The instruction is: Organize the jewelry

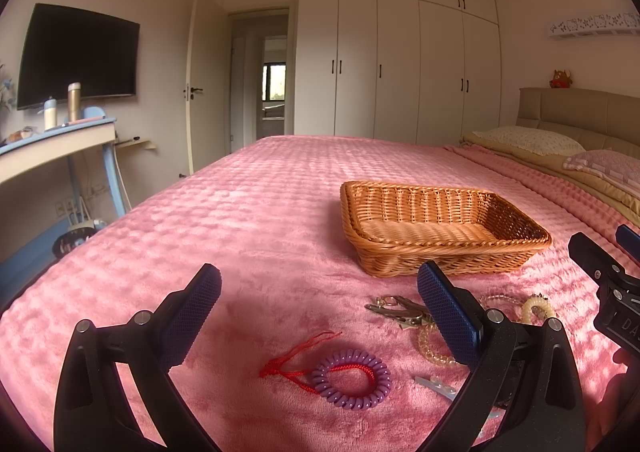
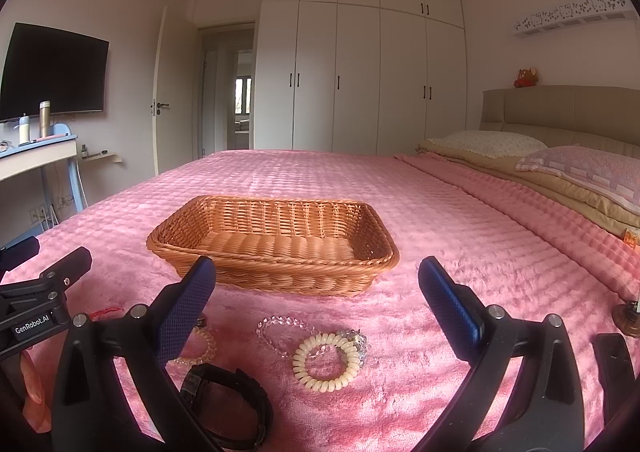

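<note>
1. The bed (image 1: 256, 212) carries everything, under a pink plush blanket, with pillows (image 2: 492, 142) at the headboard end.
2. The wicker basket (image 2: 276, 268) sits on the blanket beyond the jewelry, with nothing visible inside it.
3. The left gripper (image 1: 320, 292) hovers low over the blanket, pointing toward the wardrobe (image 1: 396, 56); its blue-padded fingers (image 1: 192, 312) are spread wide and hold nothing.
4. The right gripper (image 2: 316, 284) hangs level beside it, aimed at the basket, its fingers (image 2: 448, 308) likewise wide apart and empty.
5. A black watch (image 2: 236, 400) lies close under the right gripper's left finger.
6. A purple spiral hair tie (image 1: 352, 380) lies between the left fingers, a red cord (image 1: 296, 364) threaded through it.
7. A cream spiral hair tie (image 2: 326, 362) lies between the right fingers, touching a clear bead bracelet (image 2: 280, 328).
8. Metal clips (image 1: 396, 310) lie just before the basket, touching an amber bead bracelet (image 1: 430, 348).
</note>
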Demonstrator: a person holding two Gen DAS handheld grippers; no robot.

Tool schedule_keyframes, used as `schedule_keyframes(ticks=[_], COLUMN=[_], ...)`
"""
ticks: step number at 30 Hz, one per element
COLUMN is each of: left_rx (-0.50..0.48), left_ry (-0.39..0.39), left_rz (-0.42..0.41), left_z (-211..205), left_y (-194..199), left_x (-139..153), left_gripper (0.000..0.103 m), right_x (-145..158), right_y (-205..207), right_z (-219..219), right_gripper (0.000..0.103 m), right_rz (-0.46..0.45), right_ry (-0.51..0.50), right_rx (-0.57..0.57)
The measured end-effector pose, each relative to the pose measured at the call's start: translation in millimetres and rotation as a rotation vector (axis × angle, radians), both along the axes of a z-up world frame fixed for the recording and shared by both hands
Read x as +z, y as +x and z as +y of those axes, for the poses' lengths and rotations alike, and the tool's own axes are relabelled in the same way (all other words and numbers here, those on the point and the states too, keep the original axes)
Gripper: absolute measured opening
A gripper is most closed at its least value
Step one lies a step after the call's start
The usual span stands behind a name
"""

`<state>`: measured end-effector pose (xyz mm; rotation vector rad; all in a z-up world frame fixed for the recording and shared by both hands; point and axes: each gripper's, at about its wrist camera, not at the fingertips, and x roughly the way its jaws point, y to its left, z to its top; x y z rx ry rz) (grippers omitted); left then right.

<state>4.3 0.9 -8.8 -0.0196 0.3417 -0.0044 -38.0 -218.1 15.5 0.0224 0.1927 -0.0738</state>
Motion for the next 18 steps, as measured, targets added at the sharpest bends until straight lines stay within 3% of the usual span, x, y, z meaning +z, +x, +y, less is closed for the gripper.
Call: schedule_keyframes(ticks=[7,16,18], left_rx=[0.007,0.004,0.01], left_ry=[-0.021,-0.15,-0.167], left_rz=[0.012,0.073,0.12], left_z=[2.5,25.7,32.4], left_y=[0.7,3.1,3.7], left_x=[-1.3,-2.6,-4.1], left_gripper=[0.095,0.095,0.093], right_x=[-0.8,-2.5,-4.5], right_y=[1.5,1.1,-0.4], right_z=[-0.4,-4.1,-5.0], right_gripper=[0.097,0.096,0.094], right_rz=[0.011,0.032,0.043], right_ry=[0.007,0.018,0.02], right_rx=[-0.012,-0.001,0.011])
